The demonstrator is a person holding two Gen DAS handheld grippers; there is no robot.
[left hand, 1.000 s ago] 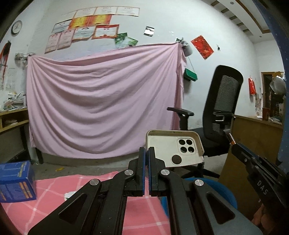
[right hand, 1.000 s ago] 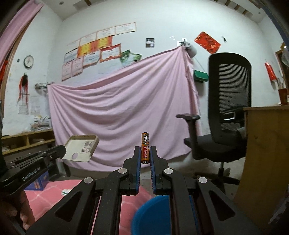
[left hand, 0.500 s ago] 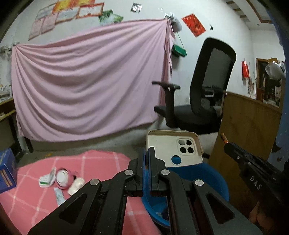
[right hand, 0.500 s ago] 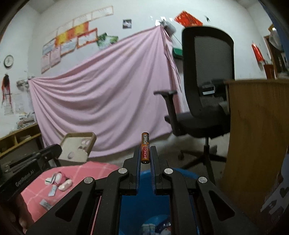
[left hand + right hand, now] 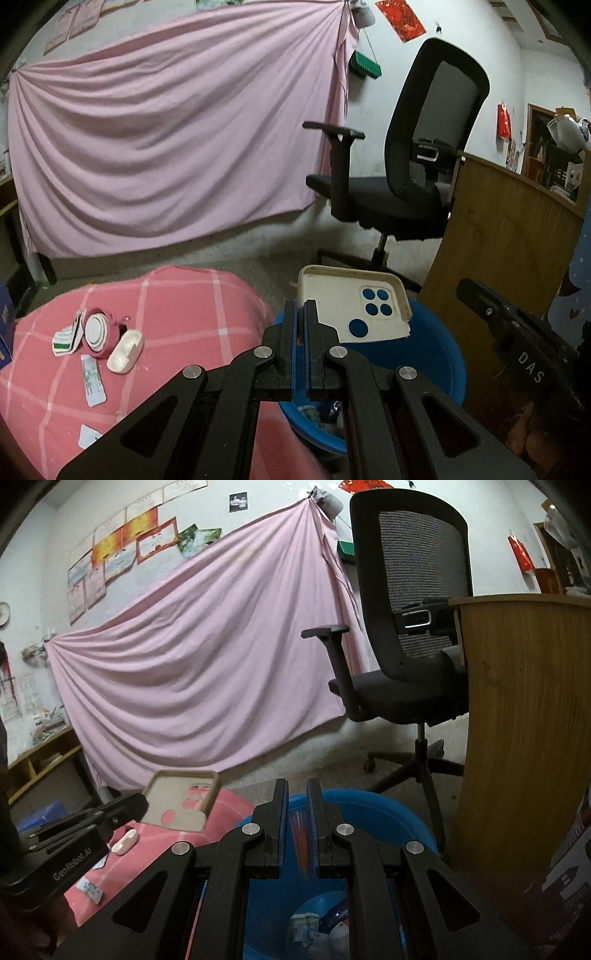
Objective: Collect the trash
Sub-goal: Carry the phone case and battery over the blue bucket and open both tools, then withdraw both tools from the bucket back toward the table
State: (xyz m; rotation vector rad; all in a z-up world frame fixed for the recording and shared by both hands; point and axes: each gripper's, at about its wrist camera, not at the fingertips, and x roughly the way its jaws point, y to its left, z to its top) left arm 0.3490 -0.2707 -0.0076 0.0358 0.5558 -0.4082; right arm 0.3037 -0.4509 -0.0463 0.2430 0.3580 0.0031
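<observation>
My left gripper (image 5: 304, 306) is shut on the left edge of a cream phone case (image 5: 354, 310), which hangs over the blue basin (image 5: 443, 354). My right gripper (image 5: 297, 786) hovers above the same basin (image 5: 388, 812). Its jaws stand a narrow gap apart. The orange battery (image 5: 300, 838) is a blurred streak sliding down between them, below the tips. Some trash (image 5: 306, 926) lies in the basin's bottom. On the pink checked cloth (image 5: 184, 314) lie a white earbud case (image 5: 125, 350), a pink round lid (image 5: 96, 332) and small packets (image 5: 92, 380).
A black office chair (image 5: 406, 166) stands behind the basin, with a wooden desk panel (image 5: 509, 240) close on the right. A pink sheet (image 5: 166, 147) hangs on the back wall. A blue box (image 5: 5, 325) sits at the cloth's left edge.
Both grippers have tipped downward and come over the blue basin. The battery, which stood upright at the right gripper's tips, now streaks downward between the jaws. The phone case stays gripped.
</observation>
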